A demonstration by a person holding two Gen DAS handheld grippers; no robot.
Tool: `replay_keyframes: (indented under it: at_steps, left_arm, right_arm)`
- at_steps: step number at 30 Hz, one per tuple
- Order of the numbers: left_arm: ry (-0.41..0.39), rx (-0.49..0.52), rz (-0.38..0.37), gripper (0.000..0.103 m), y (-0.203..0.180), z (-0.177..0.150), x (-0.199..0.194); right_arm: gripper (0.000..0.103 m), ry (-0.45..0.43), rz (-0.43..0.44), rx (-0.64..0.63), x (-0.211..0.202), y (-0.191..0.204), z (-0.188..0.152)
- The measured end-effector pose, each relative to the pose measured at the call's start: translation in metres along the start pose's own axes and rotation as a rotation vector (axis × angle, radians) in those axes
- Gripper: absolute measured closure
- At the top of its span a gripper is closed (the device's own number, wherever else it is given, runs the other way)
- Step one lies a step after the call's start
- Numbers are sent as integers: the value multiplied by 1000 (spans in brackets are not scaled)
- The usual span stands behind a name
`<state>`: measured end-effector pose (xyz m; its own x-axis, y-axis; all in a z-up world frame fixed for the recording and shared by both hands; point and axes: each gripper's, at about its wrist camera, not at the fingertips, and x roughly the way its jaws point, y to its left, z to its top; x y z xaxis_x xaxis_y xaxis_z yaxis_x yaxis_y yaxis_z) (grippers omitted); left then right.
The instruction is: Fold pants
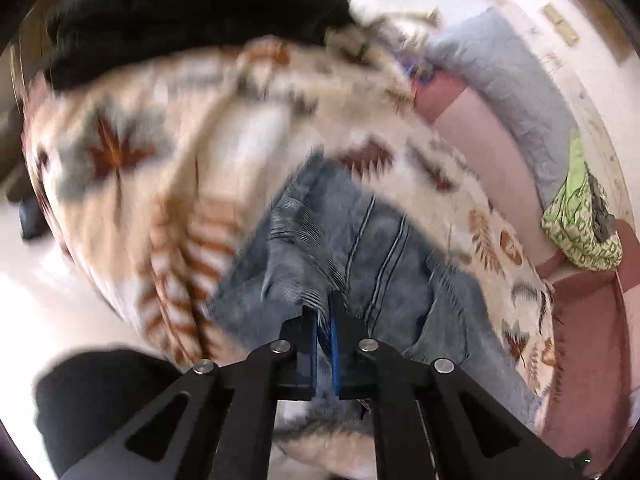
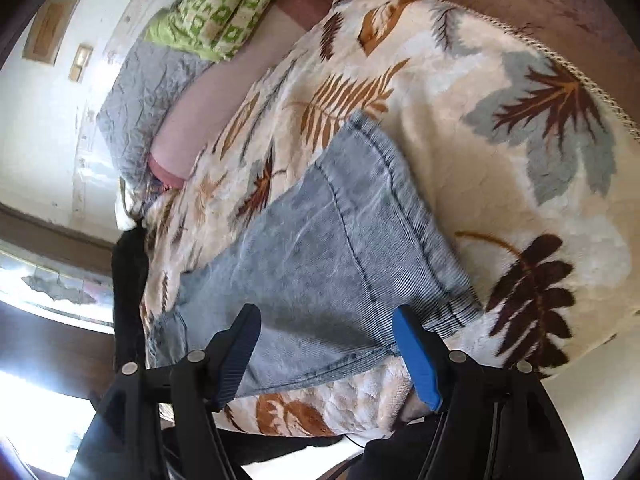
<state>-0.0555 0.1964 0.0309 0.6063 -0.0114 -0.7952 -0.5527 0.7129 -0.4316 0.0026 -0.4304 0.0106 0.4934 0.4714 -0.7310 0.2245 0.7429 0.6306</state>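
Light blue denim pants (image 1: 360, 240) lie on a cream blanket with a leaf print (image 1: 192, 128). My left gripper (image 1: 325, 308) is shut on a fold of the pants' ribbed edge and lifts it; this view is motion-blurred. In the right wrist view the pants (image 2: 328, 256) lie flat on the blanket (image 2: 500, 168), with the ribbed hem toward me. My right gripper (image 2: 326, 320) is open, its fingers wide apart just above the near edge of the pants, and holds nothing.
A grey quilted pillow (image 2: 140, 92) and a green patterned cloth (image 2: 216, 4) lie at the far side of the bed. A black cloth (image 1: 180, 20) lies beyond the blanket. A pink sheet (image 1: 480, 120) borders the blanket.
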Motion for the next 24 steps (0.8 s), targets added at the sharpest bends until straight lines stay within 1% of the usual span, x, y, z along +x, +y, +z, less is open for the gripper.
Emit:
replay_keyframes:
  at_steps: [1,2,4,5,6,7,8,9,11,13,15,16,17,18,19,20,21,23,24]
  left_arm:
    - [-39,18,9,99,-2,4,-5]
    - [-58,36,16,98,-3,6,-7]
    - [-17,65,44,98,-2,6,8]
    - [18,70,69,98,2,4,21]
    - [38,65,83,97,9,2,30]
    - [64,45,102,97,16,1,40]
    - [85,20,104,96,24,3,46]
    - [95,-4,102,95,32,2,49]
    - [88,11,100,94,33,2,47]
    - [80,42,113,94,28,2,46]
    - [81,52,116,94,24,3,47]
    - [85,44,109,94,24,3,46]
    - [95,32,99,90,26,4,45]
    - [109,17,89,80,25,4,41]
    - [111,4,76,70,30,3,32]
    - [98,1,75,66,33,3,25]
    - [59,6,83,60,35,4,11]
    - [-42,42,89,54,28,9,-16]
    - [-93,76,82,49,18,12,-28]
  right_arm:
    - [31,-3,4,-5,-3,1,1]
    - [31,-5,8,-14,-5,2,1]
    - [31,0,-3,-32,-3,3,2]
    - [31,11,-22,-34,0,1,3]
    - [31,43,-62,-37,8,-2,5]
    - [31,78,-83,-15,15,-8,5]
    - [31,97,-72,17,15,-12,5]
    - [31,89,-72,6,9,-8,5]
    - [30,39,-70,-44,-6,6,8]
    - [28,0,-18,-90,-17,20,12]
    - [22,-3,-12,-98,-10,20,18]
    - [22,26,-49,-88,2,11,21]
    - [24,100,-123,-47,23,-8,22]
    - [25,109,-97,-19,28,-19,20]
    - [25,80,-72,-9,20,-19,22]
    - [25,89,-79,-17,16,-15,23]
    - [25,94,-114,-36,10,-7,24]
    - [25,68,-185,-111,3,14,25]
    - [25,53,-193,-143,1,26,24]
